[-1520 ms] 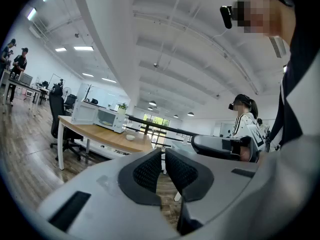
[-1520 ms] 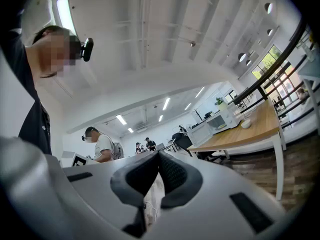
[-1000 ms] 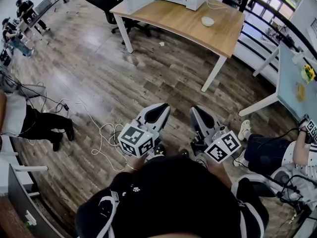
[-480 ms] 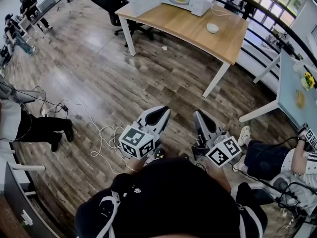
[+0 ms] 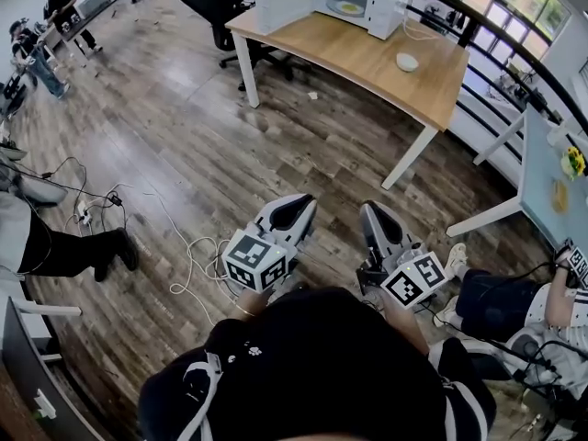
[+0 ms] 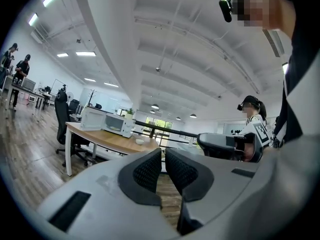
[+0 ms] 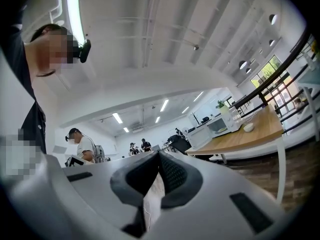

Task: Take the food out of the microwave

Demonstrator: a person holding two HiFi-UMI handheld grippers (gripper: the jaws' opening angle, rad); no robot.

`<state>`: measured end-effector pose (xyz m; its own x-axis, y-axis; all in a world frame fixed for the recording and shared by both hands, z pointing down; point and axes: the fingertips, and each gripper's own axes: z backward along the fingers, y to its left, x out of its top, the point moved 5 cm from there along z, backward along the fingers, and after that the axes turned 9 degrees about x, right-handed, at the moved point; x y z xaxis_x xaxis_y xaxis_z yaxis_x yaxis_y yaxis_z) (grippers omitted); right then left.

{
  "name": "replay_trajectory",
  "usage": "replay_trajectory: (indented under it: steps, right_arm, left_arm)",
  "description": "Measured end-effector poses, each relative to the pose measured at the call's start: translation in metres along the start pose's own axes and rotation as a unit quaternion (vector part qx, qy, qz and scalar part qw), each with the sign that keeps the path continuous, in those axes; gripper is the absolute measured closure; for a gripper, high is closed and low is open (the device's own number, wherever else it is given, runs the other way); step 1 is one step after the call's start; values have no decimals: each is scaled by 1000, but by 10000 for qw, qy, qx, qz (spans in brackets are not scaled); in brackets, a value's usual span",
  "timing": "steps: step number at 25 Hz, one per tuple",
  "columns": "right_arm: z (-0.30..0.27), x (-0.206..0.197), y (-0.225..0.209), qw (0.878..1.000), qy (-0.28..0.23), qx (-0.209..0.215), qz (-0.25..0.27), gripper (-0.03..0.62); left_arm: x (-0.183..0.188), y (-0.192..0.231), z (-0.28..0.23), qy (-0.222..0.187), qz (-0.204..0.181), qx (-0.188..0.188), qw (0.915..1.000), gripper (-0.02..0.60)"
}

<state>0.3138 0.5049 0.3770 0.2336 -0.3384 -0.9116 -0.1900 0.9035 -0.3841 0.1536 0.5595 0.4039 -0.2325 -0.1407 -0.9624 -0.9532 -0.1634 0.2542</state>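
The food, a yellowish plateful (image 5: 347, 8), is sitting inside the white microwave (image 5: 387, 14), whose door (image 5: 283, 3) is hanging open toward us. The microwave is standing at the far end of a wooden table (image 5: 367, 58), and a small white bowl (image 5: 407, 62) is resting on the tabletop near it. A stretch of wooden floor (image 5: 276, 127) is lying between the table and us, so the food is well out of reach.

We are holding the left gripper (image 5: 298, 200) and the right gripper (image 5: 370, 209) low in front of us, each with its jaws pressed together and nothing between them.

We judge that we are in the approach step. Next we are going to need to close that gap, part the jaws of one gripper and reach in through the open door for the plate's rim.
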Motion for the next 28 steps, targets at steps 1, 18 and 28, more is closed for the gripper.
replay_trajectory:
  steps: [1,18,28]
  right_arm:
    - [-4,-2,1,10000,-5,5,-15,594]
    - [-50,-8,-59,9996,6,-59,-282,594]
    - [-120,14,-158,9972,-51,291,-689,594]
  left_arm:
    - [1,5,1,-14,-20,12,10000,551]
    - [-1,50,-39,76,-19,250,9997,551]
    - [19,105,-121,215,-126,706,9972,551]
